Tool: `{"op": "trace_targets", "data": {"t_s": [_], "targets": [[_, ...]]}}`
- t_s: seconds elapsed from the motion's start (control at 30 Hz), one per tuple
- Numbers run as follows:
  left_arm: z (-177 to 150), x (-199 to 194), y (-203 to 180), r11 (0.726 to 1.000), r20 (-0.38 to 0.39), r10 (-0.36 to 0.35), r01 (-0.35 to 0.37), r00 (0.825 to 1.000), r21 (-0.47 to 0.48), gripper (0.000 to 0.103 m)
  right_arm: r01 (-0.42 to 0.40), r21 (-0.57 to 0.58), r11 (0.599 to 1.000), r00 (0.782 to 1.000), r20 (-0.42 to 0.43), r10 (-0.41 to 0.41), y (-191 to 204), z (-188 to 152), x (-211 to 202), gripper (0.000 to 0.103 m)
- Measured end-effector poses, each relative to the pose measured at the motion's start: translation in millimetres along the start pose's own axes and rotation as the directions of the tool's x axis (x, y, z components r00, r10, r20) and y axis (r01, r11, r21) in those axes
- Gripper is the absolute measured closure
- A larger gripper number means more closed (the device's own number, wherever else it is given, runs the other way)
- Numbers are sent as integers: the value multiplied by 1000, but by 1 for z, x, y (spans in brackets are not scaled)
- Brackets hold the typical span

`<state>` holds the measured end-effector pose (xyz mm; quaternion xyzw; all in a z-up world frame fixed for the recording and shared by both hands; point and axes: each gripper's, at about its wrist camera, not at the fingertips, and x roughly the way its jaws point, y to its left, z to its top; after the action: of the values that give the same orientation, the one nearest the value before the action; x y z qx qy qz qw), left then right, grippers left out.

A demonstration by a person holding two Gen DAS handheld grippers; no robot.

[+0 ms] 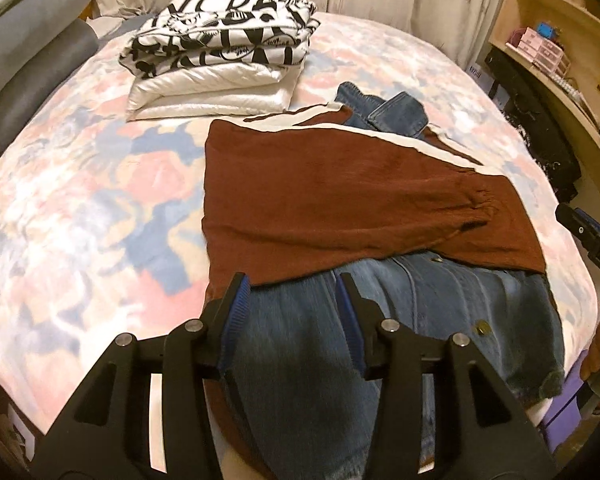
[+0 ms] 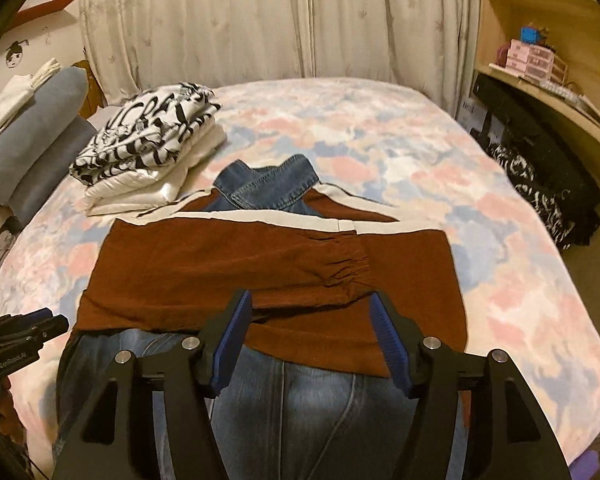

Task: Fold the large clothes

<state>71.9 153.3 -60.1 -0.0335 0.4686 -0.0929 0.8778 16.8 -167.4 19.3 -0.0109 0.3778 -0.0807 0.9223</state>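
1. Location: home bedroom.
2. Bed (image 2: 380, 152) fills most of both views; pastel pink/blue/white floral cover.
3. Closed cream curtains (image 2: 260, 24) behind bed.
4. Grey-blue pillows (image 2: 48, 128) stacked at left side w/ white folded fabric on top.
5. Folded black-and-white printed bedding (image 1: 220, 36) on bed, far left.
6. Wooden shelving (image 2: 540, 32) at right w/ pink storage drawers (image 2: 530, 60), misc. personal items.
7. Clothes laid on bed: brown garment (image 2: 228, 276) over denim jacket (image 2: 300, 408).
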Motion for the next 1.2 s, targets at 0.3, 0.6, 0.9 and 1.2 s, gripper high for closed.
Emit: {"op": "trace_targets", "data": {"t_s": [0.3, 0.6, 0.9, 1.2], "targets": [[-35, -35, -2, 1000, 29, -17, 18, 999, -17, 51, 14, -26, 1000, 999, 36, -13, 4, -38, -71, 38], [-64, -40, 6, 997, -1, -66, 66, 998, -34, 42, -1, 6, 1000, 1000, 13, 0, -14, -89, -116, 31], [-93, -17, 25, 988, -75, -121, 112, 990, -108, 41, -4, 157, 988, 997, -78, 17, -95, -160, -110, 29], [-118, 2, 50, 966, -116, -180, 154, 977, -207, 39, -45, 392, 919, 985, -135, 106, -185, -236, -92, 31]]}}
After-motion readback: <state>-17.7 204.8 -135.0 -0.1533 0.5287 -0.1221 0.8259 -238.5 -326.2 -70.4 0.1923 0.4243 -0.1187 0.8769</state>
